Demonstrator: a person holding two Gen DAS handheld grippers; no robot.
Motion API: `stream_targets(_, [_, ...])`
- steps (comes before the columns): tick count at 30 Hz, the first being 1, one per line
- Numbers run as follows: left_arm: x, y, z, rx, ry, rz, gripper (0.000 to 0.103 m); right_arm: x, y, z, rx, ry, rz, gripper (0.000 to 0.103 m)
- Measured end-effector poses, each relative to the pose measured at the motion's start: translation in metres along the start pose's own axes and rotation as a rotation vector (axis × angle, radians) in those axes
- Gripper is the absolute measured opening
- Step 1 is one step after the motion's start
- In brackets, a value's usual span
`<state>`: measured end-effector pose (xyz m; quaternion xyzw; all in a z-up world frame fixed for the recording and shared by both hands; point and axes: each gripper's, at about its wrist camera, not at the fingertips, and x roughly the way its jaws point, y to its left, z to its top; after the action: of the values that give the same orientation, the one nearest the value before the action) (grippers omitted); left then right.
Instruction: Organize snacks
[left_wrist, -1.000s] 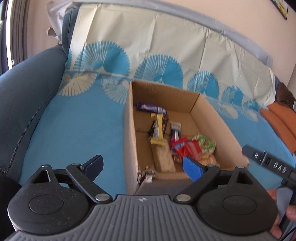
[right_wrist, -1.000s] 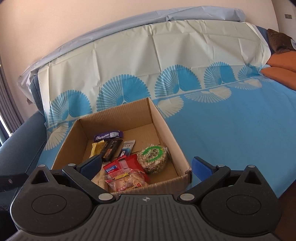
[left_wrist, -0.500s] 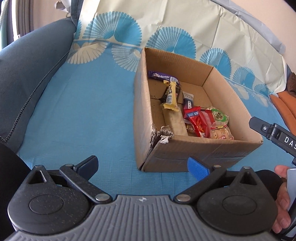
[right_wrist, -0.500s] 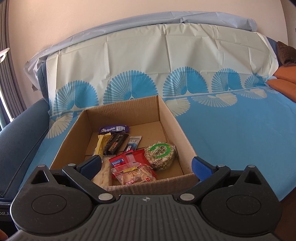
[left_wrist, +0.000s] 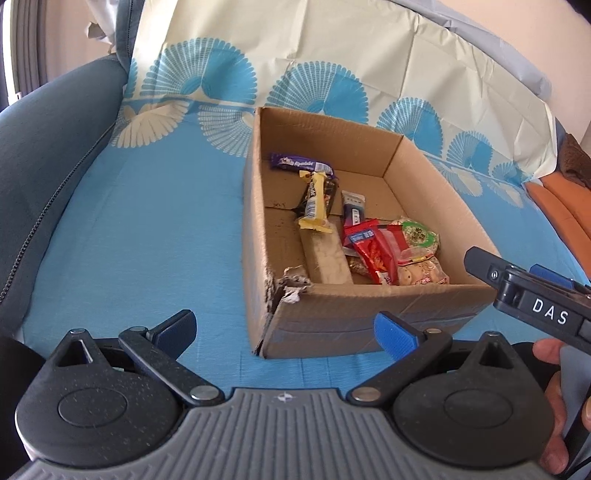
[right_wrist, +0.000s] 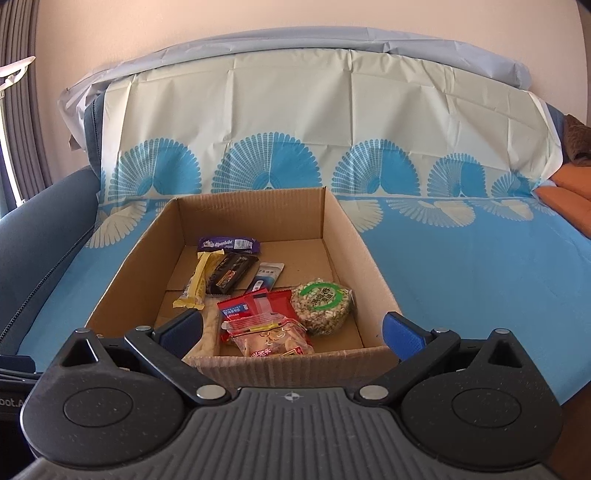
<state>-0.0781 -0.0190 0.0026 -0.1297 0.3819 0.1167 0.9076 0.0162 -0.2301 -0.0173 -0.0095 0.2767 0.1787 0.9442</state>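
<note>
An open cardboard box (left_wrist: 255, 236) (right_wrist: 354, 236) sits on a blue sheet and holds several snacks: a purple bar (left_wrist: 295, 162) (right_wrist: 227, 244), a yellow bar (left_wrist: 314, 203) (right_wrist: 199, 284), a dark bar (right_wrist: 231, 273), a red packet (left_wrist: 369, 247) (right_wrist: 255, 306), a round green-labelled rice cake (left_wrist: 419, 236) (right_wrist: 321, 306) and a clear cracker bag (right_wrist: 273, 339). My left gripper (left_wrist: 286, 328) is open and empty, in front of the box's torn near corner. My right gripper (right_wrist: 293, 330) is open and empty at the box's near wall; it also shows in the left wrist view (left_wrist: 532, 302).
The box stands on a sofa seat covered by a blue and cream fan-patterned sheet (left_wrist: 147, 229) (right_wrist: 461, 266). A dark blue armrest (left_wrist: 40, 147) (right_wrist: 37, 229) rises at the left. Orange cushions (left_wrist: 561, 206) (right_wrist: 569, 188) lie at the right.
The left gripper rose and pulled back from the box, so the box's whole near wall now shows. The right gripper shifted slightly and centred on the box. Both stayed open.
</note>
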Motion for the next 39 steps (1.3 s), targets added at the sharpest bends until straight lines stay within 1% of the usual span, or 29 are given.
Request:
stream_targets(16, [0.0036,0.0005,0.0015,-0.014,0.001,0.019,0.102,0.0011,0.0014,0.0008,0.003,-0.009,0.023,0.102])
stream_targets(22, [0.0054,-0.0008,0.0006,-0.008,0.009,0.020,0.102,-0.0003,-0.0021,0.0003,0.018,-0.014,0.024,0.102])
stream_targets(39, [0.0041,-0.0068,-0.0007,0.014,0.000,0.022,0.102,-0.0009,-0.0021,-0.0001,0.019,-0.016,0.026,0.102])
